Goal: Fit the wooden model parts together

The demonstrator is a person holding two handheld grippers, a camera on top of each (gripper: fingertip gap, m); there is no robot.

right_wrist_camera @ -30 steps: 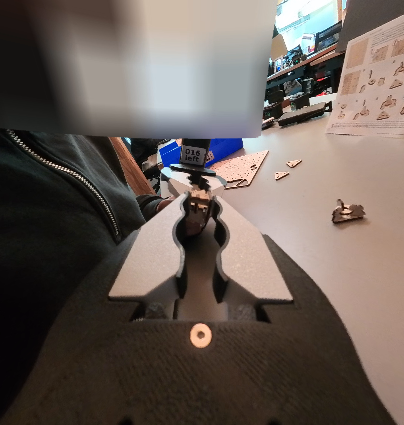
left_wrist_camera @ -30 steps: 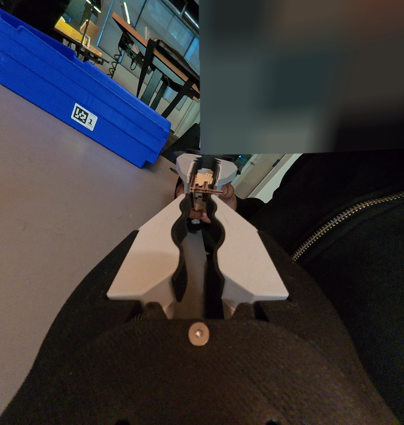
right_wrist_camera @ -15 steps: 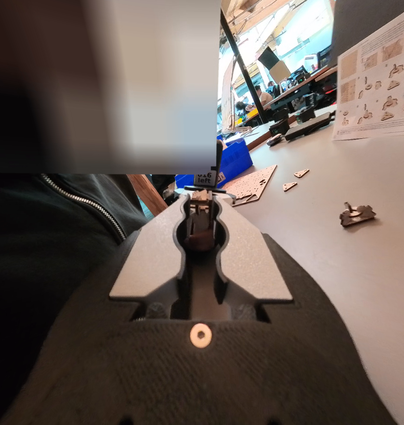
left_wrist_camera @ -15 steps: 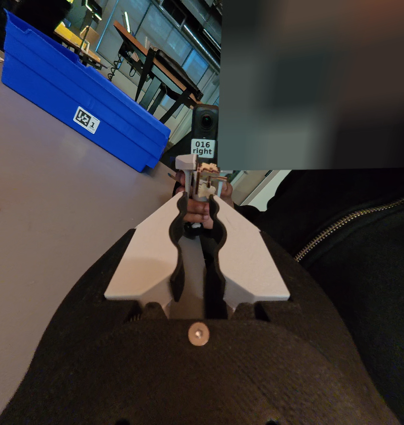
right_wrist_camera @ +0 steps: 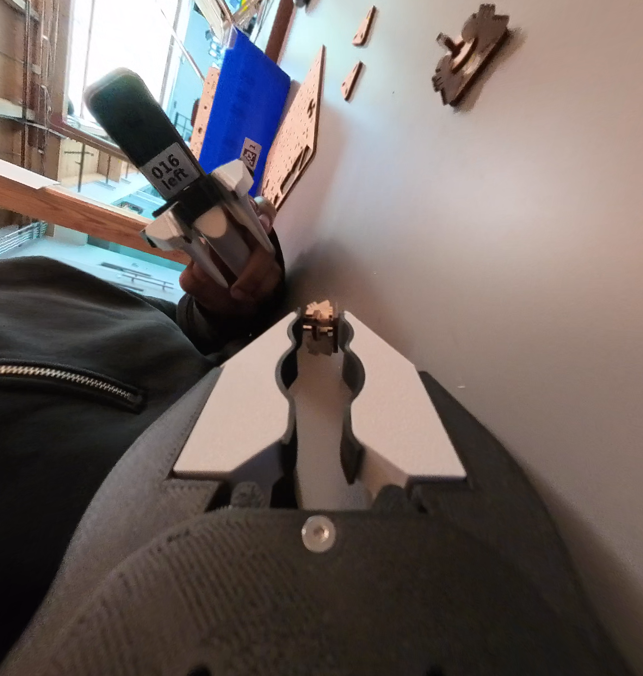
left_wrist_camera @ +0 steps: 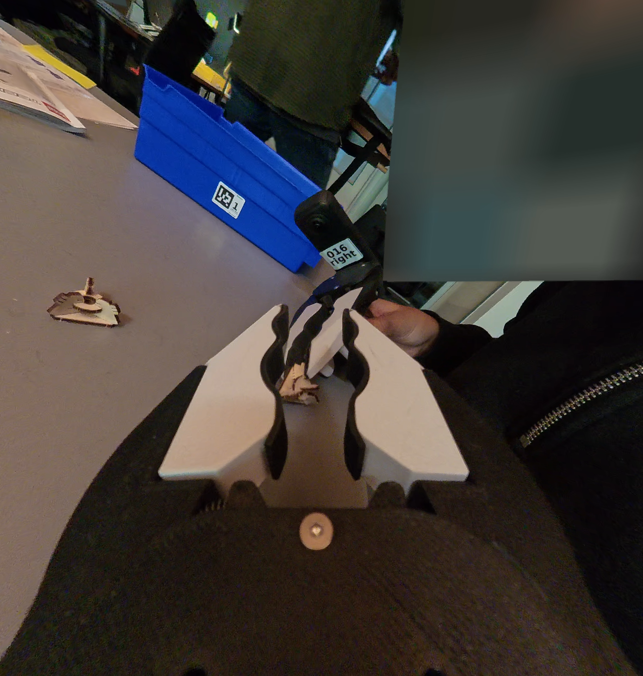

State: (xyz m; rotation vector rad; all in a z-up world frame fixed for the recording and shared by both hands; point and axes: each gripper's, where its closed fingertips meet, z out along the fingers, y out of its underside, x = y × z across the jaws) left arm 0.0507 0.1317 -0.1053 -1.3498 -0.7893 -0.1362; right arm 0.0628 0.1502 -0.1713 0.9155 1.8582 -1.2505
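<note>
Since a sec ago the left gripper (left_wrist_camera: 313, 311) has let its jaws spread and come off the small pale laser-cut wooden assembly (right_wrist_camera: 320, 329). The two tools were nose to nose on it before; now the right gripper (right_wrist_camera: 321, 314) has swung over and tips down twd the grey table (left_wrist_camera: 93, 384). As things stand, the right one alone has the piece: both pads pinch its sides near the tips, jaws narrow. The left one stands wide w/ nothing in it. From its own view the wooden bit shows thru the gap, close by one dark pad (left_wrist_camera: 276, 358), but neither pad presses on it, and the right wrist view puts that tool up and off to the side in the person's hand (right_wrist_camera: 235, 285), near but apart. The piece hangs just over the table by the person's dark zip jacket (left_wrist_camera: 568, 420); can't tell if it touches down yet. Its long axis seems to run along the right fingers, a toothed end poking past the tips and aimed down at the tabletop, slanted rather than plumb. Elsewhere, a second brown wooden assembly w/ an upright peg (left_wrist_camera: 83, 305) sits well apart on the table. Farther back are the blue plastic bin (left_wrist_camera: 221, 172), a flat punched-out wooden sheet (right_wrist_camera: 298, 128), two small wooden triangles (right_wrist_camera: 351, 80) and some printed booklets (left_wrist_camera: 30, 84).
</note>
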